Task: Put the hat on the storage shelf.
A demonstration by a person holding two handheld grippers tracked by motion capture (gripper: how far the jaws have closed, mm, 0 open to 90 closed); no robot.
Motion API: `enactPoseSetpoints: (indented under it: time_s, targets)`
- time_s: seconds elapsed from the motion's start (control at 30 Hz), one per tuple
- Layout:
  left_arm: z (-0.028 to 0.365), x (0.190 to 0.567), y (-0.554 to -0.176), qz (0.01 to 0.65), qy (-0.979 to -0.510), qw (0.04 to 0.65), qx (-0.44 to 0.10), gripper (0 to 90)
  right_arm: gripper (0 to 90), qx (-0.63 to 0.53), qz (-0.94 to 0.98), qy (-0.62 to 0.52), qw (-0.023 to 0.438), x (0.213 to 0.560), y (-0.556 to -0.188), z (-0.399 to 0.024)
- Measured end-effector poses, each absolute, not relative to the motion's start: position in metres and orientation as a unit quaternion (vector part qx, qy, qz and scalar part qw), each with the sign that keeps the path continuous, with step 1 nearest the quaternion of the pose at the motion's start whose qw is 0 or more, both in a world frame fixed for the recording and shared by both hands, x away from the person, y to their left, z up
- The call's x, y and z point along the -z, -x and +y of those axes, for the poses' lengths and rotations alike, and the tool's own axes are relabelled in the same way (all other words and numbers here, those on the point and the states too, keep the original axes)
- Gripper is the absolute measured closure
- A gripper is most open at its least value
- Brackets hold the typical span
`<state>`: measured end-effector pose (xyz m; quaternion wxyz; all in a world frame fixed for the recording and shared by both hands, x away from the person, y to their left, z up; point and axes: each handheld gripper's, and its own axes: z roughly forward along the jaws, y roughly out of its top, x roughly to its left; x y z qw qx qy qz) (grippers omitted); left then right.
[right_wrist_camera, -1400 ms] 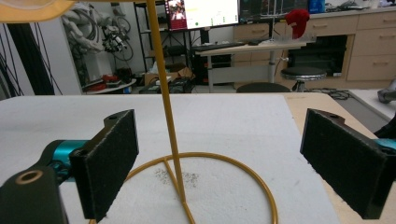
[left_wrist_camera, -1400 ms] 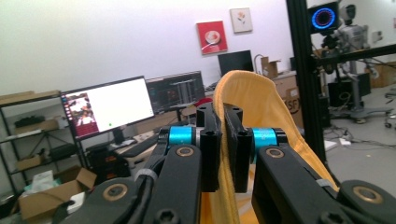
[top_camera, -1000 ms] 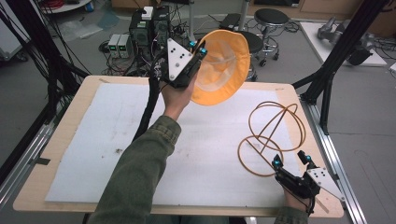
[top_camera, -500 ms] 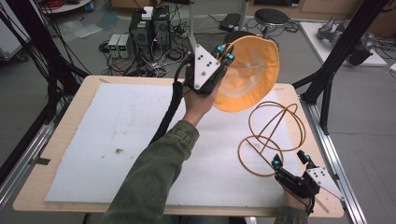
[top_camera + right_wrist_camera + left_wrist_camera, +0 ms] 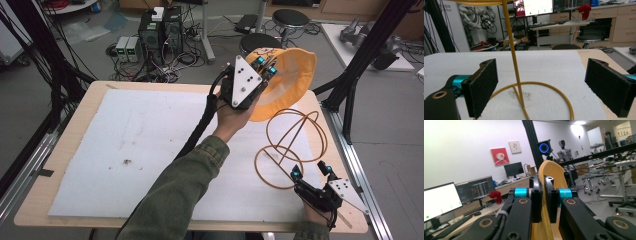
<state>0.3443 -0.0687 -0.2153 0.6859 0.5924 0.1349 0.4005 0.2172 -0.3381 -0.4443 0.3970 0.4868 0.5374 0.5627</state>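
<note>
Two grippers at work: left gripper (image 5: pixel 264 64) pinches the floppy orange fabric hat (image 5: pixel 287 82) by its brim, high above the gold wire stand (image 5: pixel 292 145); right gripper (image 5: pixel 310 172) waits wide beside the stand's base ring, ready to steady it while the crown centres over the top loop

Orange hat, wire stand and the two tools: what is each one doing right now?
Orange hat: held up in the air above the table's far edge, pinched by its brim.
Wire stand: upright on the white mat, bare.
Left tool: shut on the hat's brim.
Right tool: open, at the stand's base ring, not gripping.
White mat: lying flat on the table.
</note>
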Motion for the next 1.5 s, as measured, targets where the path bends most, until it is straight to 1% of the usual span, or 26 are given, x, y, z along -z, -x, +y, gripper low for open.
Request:
enactPoseSetpoints:
  time_s: [0.27, 0.47, 0.6, 0.83, 1.0, 1.2, 1.3, 1.5]
  targets:
    - [-0.091, 0.219, -0.327, 0.089, -0.602, 0.704, -0.367, 86.0, 10.2, -0.563, 0.538, -0.486, 0.396, 0.445, -0.219, -0.337]
    - [-0.113, 0.225, -0.305, 0.029, -0.615, 0.713, -0.337, 86.0, 10.2, -0.562, 0.536, -0.487, 0.398, 0.445, -0.218, -0.338]
    - [-0.126, 0.234, -0.286, -0.026, -0.632, 0.705, -0.321, 85.8, 10.2, -0.562, 0.535, -0.49, 0.397, 0.444, -0.217, -0.339]
    - [-0.145, 0.251, -0.266, -0.091, -0.658, 0.681, -0.308, 85.8, 10.2, -0.562, 0.535, -0.489, 0.398, 0.444, -0.217, -0.339]
    - [-0.152, 0.264, -0.262, -0.113, -0.676, 0.667, -0.292, 85.7, 10.2, -0.562, 0.535, -0.489, 0.398, 0.444, -0.217, -0.339]
    - [-0.157, 0.284, -0.257, -0.139, -0.693, 0.645, -0.29, 85.8, 10.2, -0.562, 0.534, -0.492, 0.396, 0.444, -0.217, -0.339]
    - [-0.156, 0.292, -0.257, -0.137, -0.704, 0.638, -0.28, 85.7, 10.2, -0.564, 0.531, -0.492, 0.398, 0.445, -0.217, -0.34]
    - [-0.153, 0.304, -0.255, -0.146, -0.722, 0.613, -0.285, 85.8, 10.2, -0.565, 0.527, -0.494, 0.399, 0.445, -0.216, -0.341]
